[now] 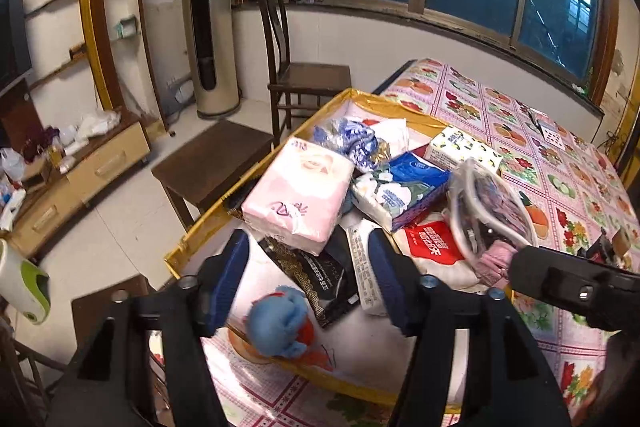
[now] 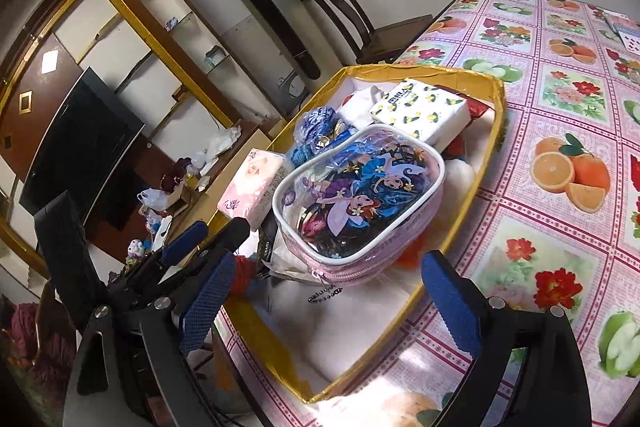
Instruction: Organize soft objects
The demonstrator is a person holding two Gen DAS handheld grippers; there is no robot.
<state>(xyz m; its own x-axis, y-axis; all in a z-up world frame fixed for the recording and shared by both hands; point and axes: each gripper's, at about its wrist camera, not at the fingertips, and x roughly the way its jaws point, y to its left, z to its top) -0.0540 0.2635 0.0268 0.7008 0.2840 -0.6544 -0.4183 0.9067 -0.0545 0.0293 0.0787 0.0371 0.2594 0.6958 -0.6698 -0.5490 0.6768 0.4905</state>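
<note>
A yellow-rimmed box (image 1: 224, 203) (image 2: 472, 203) on the table holds soft goods. In it lie a pink tissue pack (image 1: 300, 195) (image 2: 256, 187), a blue tissue pack (image 1: 404, 191), a lemon-print tissue pack (image 1: 460, 147) (image 2: 420, 111), a black packet (image 1: 316, 275) and a blue plush toy (image 1: 280, 323). My left gripper (image 1: 310, 279) (image 2: 212, 235) hangs open above the plush toy and the black packet. A clear cartoon pouch (image 2: 360, 195) (image 1: 488, 211) with a pink zipper rests on the pile. My right gripper (image 2: 330, 303) stands open just behind it, touching nothing.
The table wears a fruit-and-flower cloth (image 2: 560, 167). Beyond the box's far side stand a dark wooden chair (image 1: 300, 75) and a stool (image 1: 212, 163). A tall air-conditioner tower (image 1: 206, 11) and a low TV cabinet (image 1: 80, 167) stand by the wall.
</note>
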